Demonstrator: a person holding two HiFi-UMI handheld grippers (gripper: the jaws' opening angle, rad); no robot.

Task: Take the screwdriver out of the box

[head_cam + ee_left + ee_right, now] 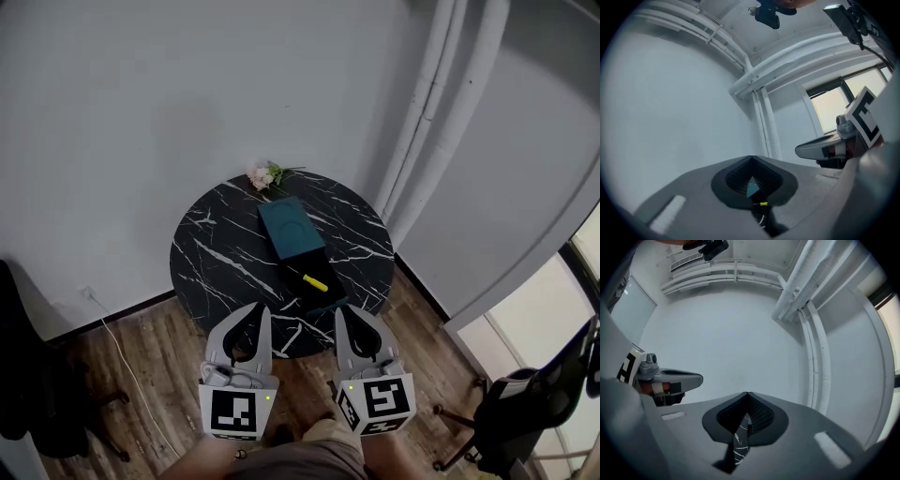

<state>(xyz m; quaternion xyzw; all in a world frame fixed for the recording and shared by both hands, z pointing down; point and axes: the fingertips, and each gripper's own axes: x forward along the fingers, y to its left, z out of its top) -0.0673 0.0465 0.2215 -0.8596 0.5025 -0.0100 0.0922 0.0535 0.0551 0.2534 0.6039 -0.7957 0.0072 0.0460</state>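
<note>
A small yellow screwdriver [315, 282] lies in the dark tray of an open box [302, 292], whose teal lid [291, 228] rests flat behind it on a round black marble table [216, 253]. My left gripper [255, 309] and right gripper [349, 312] hover side by side at the table's near edge, short of the box, both shut and empty. In the left gripper view the closed tips [751, 157] leave a slit showing the teal lid [752, 189] and the screwdriver [763, 204]. Through the right gripper [747, 393] only marble table [740, 448] shows.
A small bunch of pink flowers [267, 175] lies at the table's far edge by the white wall. White pipes [431, 103] run up the corner at the right. An office chair [525, 403] stands at the lower right; a white cable [105, 321] crosses the wooden floor at the left.
</note>
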